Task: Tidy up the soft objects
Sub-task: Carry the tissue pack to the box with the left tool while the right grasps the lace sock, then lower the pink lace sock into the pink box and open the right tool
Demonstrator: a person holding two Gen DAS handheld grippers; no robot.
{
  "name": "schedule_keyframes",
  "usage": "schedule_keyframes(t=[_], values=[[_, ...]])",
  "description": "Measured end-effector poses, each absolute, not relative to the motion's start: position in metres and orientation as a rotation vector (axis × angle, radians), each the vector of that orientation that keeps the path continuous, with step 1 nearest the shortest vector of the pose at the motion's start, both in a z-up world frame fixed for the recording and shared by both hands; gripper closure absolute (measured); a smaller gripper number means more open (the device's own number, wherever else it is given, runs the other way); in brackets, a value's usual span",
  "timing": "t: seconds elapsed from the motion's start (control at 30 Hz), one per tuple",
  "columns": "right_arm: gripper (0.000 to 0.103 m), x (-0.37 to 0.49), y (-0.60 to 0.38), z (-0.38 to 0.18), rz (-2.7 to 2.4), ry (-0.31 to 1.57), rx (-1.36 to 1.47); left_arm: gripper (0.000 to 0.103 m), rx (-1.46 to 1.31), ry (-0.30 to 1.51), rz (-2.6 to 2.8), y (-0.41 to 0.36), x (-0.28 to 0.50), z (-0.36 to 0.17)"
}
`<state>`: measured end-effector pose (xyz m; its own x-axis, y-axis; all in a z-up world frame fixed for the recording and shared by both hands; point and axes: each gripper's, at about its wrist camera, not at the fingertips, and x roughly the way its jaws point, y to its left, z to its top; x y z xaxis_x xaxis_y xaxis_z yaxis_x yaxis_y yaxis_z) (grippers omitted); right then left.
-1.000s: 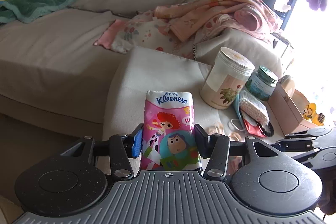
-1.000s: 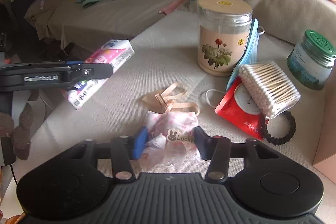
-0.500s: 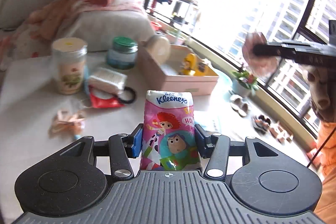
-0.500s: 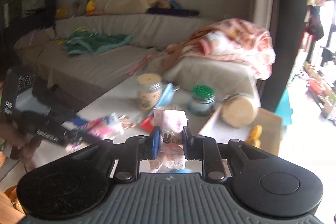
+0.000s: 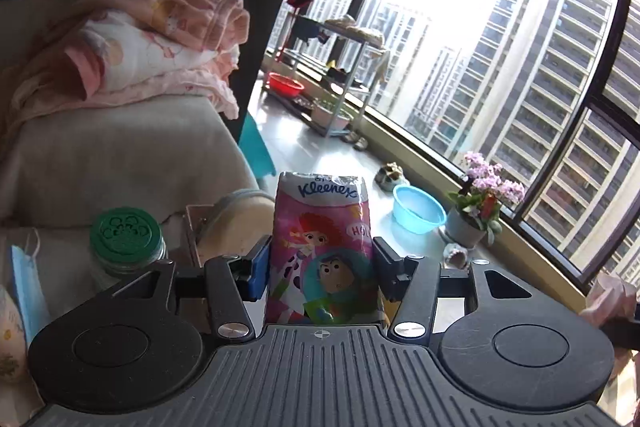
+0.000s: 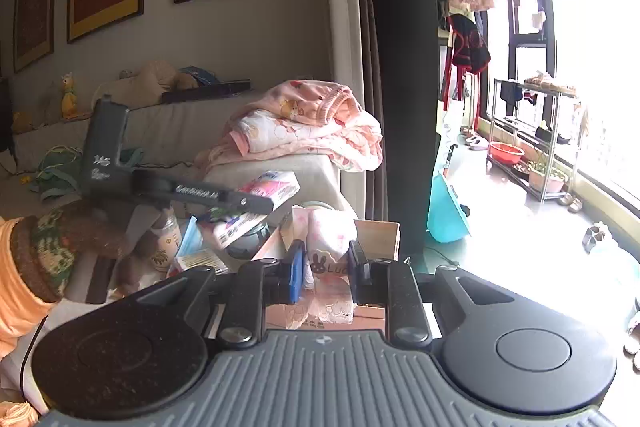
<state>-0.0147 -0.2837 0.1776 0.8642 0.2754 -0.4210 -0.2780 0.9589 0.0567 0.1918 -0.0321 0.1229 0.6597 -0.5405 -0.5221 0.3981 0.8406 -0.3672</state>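
Note:
My left gripper (image 5: 320,261) holds a pink Kleenex tissue pack (image 5: 322,223) upright in the air. Its jaws are easing open, but both pads still lie against the pack's sides. The right wrist view shows that gripper (image 6: 256,203) with the tissue pack (image 6: 276,187) over the table's far end. My right gripper (image 6: 326,267) is shut on a pink-and-white frilly fabric pouch (image 6: 330,231) with a bunny label, held above an open cardboard box (image 6: 380,231). The box (image 5: 192,227) with a round beige pouch (image 5: 236,215) inside sits just beyond the tissue pack.
A green-lidded jar (image 5: 126,239) and a blue face mask (image 5: 26,283) stand at the left on the table. A pink blanket (image 5: 152,39) lies heaped on the sofa. On the floor by the window are a blue basin (image 5: 418,213) and a flower pot (image 5: 474,227).
Both grippers rose and swung right, from over the table toward the box and window. The tissue pack and the pink pouch travelled with them; the right jaws pinched the pouch tighter.

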Motion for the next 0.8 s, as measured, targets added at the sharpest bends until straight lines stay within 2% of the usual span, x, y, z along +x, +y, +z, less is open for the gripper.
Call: schedule_keyframes(t=[0.07, 0.17, 0.23, 0.4, 0.57, 0.77, 0.8], values=[[0.081, 0.001, -0.290, 0.169, 0.265, 0.471, 0.010, 0.046, -0.186, 0.757, -0.490, -0.045, 0.223, 0.095], [0.081, 0.028, -0.296, 0.157, 0.225, 0.515, 0.021, 0.047, -0.060, 0.691, -0.432, -0.056, 0.231, 0.078], [0.081, 0.050, -0.297, 0.151, 0.210, 0.540, 0.028, 0.047, -0.097, 0.652, -0.463, -0.047, 0.229, 0.081], [0.081, 0.115, -0.282, 0.147, 0.218, 0.580, 0.052, 0.047, -0.182, 0.603, -0.523, -0.013, 0.192, 0.099], [0.081, 0.199, -0.247, 0.142, 0.195, 0.631, 0.035, 0.047, -0.189, 0.627, -0.571, 0.014, 0.150, 0.092], [0.081, 0.296, -0.213, 0.073, 0.124, 0.977, 0.031, 0.047, -0.174, 0.650, -0.512, 0.062, 0.108, 0.078], [0.077, 0.305, -0.209, 0.062, 0.138, 1.038, 0.043, 0.047, -0.160, 0.644, -0.498, 0.072, 0.100, 0.076]])
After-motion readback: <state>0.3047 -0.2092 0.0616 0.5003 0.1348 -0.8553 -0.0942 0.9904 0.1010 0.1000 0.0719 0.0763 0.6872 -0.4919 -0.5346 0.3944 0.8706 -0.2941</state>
